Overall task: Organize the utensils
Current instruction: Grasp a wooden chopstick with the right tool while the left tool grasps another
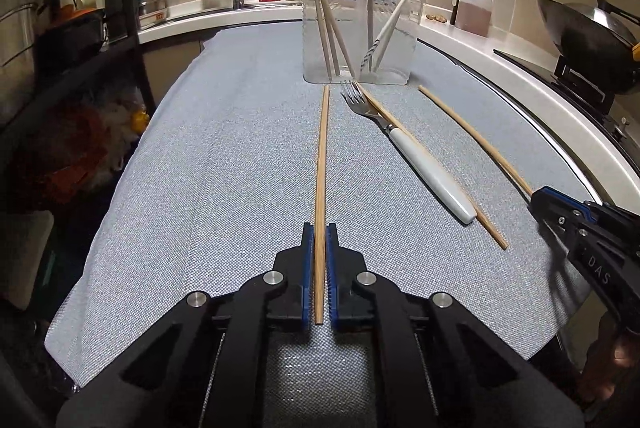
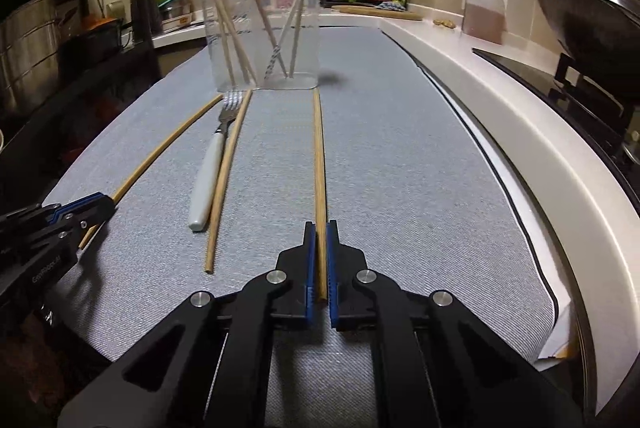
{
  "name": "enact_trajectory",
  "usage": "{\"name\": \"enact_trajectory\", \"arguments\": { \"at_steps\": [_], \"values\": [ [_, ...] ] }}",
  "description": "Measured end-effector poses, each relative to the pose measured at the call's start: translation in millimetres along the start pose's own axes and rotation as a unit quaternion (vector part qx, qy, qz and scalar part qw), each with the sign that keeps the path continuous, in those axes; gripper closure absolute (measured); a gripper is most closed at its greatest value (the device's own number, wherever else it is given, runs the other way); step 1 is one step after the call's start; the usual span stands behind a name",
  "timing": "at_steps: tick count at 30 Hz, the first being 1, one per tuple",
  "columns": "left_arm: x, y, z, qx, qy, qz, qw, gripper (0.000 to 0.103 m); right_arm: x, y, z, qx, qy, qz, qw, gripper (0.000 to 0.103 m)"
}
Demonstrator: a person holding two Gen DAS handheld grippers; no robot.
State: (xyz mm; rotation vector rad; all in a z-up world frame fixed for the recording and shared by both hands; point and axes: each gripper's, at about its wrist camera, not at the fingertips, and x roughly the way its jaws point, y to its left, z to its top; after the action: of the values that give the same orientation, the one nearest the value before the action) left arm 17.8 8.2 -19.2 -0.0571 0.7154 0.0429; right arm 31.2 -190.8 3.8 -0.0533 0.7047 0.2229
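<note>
A gray cloth (image 1: 224, 164) covers the bench in a kitchen. The left gripper (image 1: 319, 236) has its fingers squeezed on one chopstick (image 1: 321, 156). The right gripper (image 2: 320, 234) squeezes another chopstick (image 2: 319, 156). Both sticks point at the clear cup (image 1: 360, 28). A fork (image 1: 404, 144) lies nearby.

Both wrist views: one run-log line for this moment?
left gripper: shut on chopstick | right gripper: shut on second chopstick | fork, third chopstick: on cloth | clear cup: holds utensils
</note>
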Motion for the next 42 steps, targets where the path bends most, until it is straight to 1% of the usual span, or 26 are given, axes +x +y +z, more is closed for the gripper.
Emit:
{"name": "enact_trajectory", "arguments": {
  "at_steps": [3,11,16,42],
  "values": [
    [0.6,-1.3,-0.3,0.001,-0.004,0.002,1.0000,0.097,3.0,0.0,-1.7,0.001,0.008,0.007,1.000,0.096],
    [1.3,-4.2,0.3,0.008,-0.007,0.004,0.9999,0.097,4.3,0.5,-2.5,-0.003,0.006,0.010,1.000,0.097],
    [0.1,0.1,-0.6,0.002,-0.006,0.002,1.0000,0.097,3.8,-2.3,-2.5,0.006,0.003,-0.001,1.000,0.098],
    [0.4,-3.6,0.5,0.008,-0.007,0.005,0.9999,0.097,4.5,-0.5,-2.5,-0.001,0.006,0.004,1.000,0.097]
  ]
}}
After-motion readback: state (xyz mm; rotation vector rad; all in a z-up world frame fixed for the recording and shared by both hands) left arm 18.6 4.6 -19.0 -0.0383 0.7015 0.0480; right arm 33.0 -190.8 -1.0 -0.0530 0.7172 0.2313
